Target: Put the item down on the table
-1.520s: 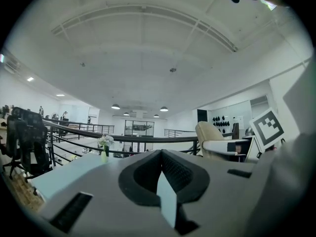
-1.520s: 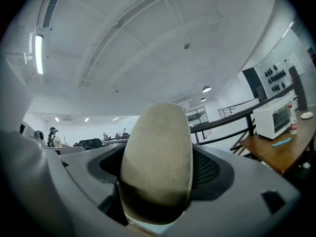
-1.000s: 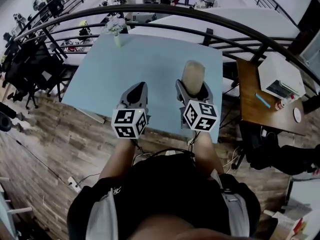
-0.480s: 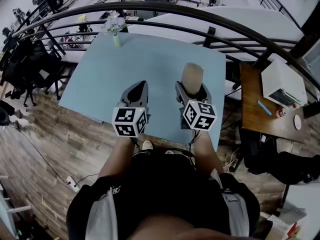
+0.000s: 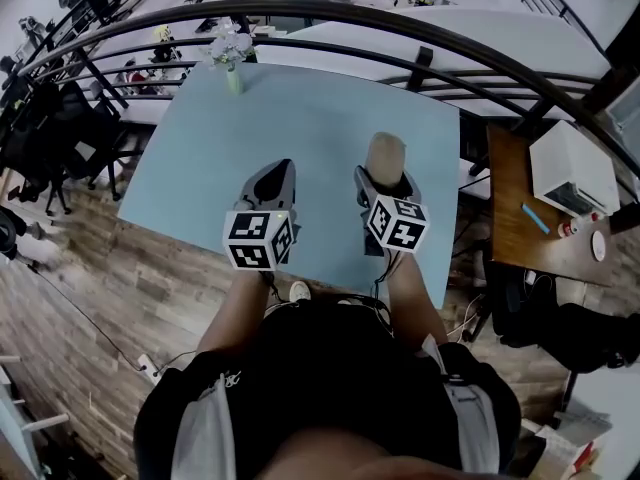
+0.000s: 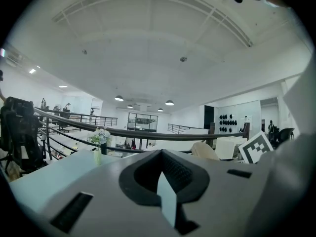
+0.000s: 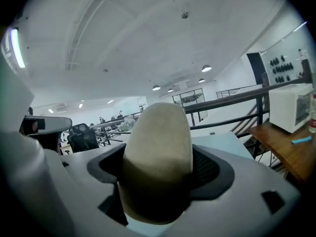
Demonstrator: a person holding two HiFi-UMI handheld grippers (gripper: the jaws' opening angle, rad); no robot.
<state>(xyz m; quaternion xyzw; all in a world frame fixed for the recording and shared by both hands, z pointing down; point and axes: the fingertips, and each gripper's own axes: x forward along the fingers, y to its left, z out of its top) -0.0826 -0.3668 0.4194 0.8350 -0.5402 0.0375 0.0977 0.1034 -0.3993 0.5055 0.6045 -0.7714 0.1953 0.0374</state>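
Observation:
A tan, rounded, loaf-like item [image 5: 385, 155] stands upright between the jaws of my right gripper [image 5: 383, 180], which is shut on it over the near right part of the light blue table [image 5: 300, 118]. In the right gripper view the tan item [image 7: 158, 152] fills the gap between the jaws of the right gripper [image 7: 157, 181]. I cannot tell whether the item touches the table. My left gripper [image 5: 271, 186] hovers beside it, shut with nothing in it. In the left gripper view the left gripper [image 6: 165, 181] shows only a thin slit, and the tan item [image 6: 205, 151] appears to the right.
A small vase of flowers [image 5: 232, 53] stands at the table's far left corner. A dark curved railing [image 5: 420, 33] runs behind the table. To the right is a brown side table [image 5: 520, 218] with a white microwave [image 5: 572, 168]. Black chairs [image 5: 50, 128] are at the left.
Both grippers stay over the table's near part. The right one, still holding the tan item, has shifted only slightly; its marker cube looks a little smaller.

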